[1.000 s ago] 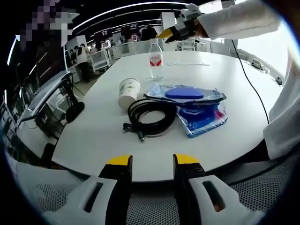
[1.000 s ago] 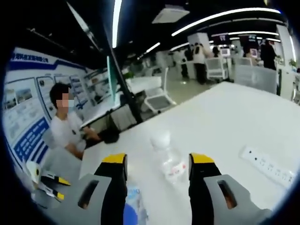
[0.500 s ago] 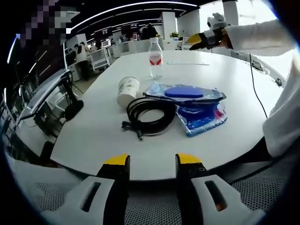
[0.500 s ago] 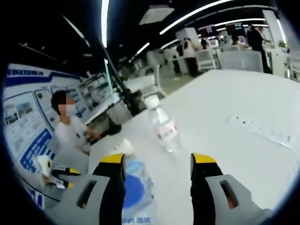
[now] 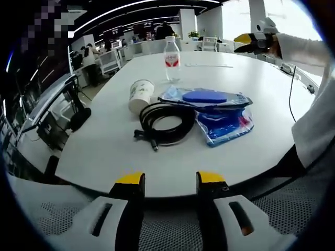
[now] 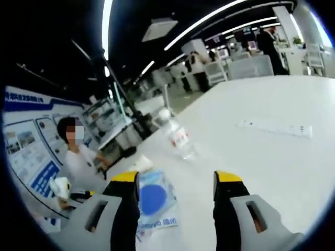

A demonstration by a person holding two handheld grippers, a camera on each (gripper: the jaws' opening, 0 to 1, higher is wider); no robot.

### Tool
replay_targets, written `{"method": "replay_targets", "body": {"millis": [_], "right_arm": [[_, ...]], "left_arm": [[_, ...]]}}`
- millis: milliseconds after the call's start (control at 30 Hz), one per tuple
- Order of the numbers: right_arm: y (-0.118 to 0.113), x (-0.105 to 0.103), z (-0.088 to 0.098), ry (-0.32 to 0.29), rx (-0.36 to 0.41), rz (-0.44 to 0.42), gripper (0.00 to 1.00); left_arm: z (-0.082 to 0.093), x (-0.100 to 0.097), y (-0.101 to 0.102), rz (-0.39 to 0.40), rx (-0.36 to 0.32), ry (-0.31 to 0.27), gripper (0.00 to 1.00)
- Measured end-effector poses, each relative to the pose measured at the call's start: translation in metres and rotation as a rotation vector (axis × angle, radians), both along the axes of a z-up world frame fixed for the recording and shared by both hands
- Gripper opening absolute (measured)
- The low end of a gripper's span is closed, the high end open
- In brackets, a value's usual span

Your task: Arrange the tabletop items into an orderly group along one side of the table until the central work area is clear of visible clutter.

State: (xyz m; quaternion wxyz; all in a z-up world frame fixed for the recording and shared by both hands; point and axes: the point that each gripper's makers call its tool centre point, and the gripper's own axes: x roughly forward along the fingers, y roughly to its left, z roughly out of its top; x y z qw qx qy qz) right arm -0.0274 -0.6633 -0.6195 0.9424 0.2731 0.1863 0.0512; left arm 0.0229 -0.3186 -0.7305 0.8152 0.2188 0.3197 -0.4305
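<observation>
Over the white table (image 5: 110, 146), each hand-held gripper (image 5: 170, 180) (image 6: 177, 180) hangs spread, touching nothing.

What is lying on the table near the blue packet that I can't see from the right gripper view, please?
Observer: A coiled black cable lies right beside the blue packet, on the side away from your camera.
Operator: Is the cup close to it?
Observer: Yes, the paper cup sits next to the coil; I cannot tell whether they touch.
Operator: Where is my gripper?
Observer: The right gripper is in the air over the far side of the table, beyond the packet.
</observation>
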Motion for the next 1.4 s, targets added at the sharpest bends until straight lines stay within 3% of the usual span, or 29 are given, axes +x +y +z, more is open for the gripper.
{"method": "replay_targets", "body": {"millis": [67, 333, 433, 500, 633, 800, 1000, 1200, 1333, 1400], "right_arm": [[0.005, -0.014, -0.002, -0.01, 0.041, -0.026, 0.52], [0.013, -0.055, -0.014, 0.053, -0.022, -0.025, 0.53], [0.009, -0.071, -0.017, 0.097, -0.169, 0.013, 0.53], [0.011, -0.077, -0.017, 0.11, -0.211, 0.028, 0.53], [0.016, -0.087, -0.021, 0.12, -0.196, 0.033, 0.53], [0.017, -0.098, -0.04, 0.185, -0.133, 0.022, 0.5], [0.006, -0.099, -0.038, 0.18, -0.12, -0.011, 0.49], [-0.001, -0.104, -0.04, 0.201, -0.166, -0.014, 0.49], [-0.002, -0.107, -0.044, 0.206, -0.108, -0.036, 0.49], [-0.002, -0.11, -0.049, 0.234, -0.143, -0.019, 0.47]], "left_arm": [[0.0, 0.001, 0.0, 0.002, -0.003, -0.001, 0.44], [-0.002, 0.005, 0.002, 0.019, -0.004, -0.006, 0.49], [-0.005, 0.003, 0.002, 0.015, 0.008, 0.006, 0.48], [-0.005, 0.003, 0.003, 0.019, 0.006, 0.01, 0.49], [-0.009, 0.003, 0.004, 0.02, 0.019, 0.017, 0.51], [-0.012, 0.001, 0.005, 0.016, 0.041, 0.031, 0.51], [-0.013, -0.001, 0.005, 0.016, 0.048, 0.039, 0.51], [-0.014, -0.002, 0.005, 0.017, 0.05, 0.045, 0.52], [-0.014, -0.001, 0.005, 0.02, 0.045, 0.047, 0.52], [-0.014, -0.001, 0.005, 0.022, 0.042, 0.049, 0.53]]}}
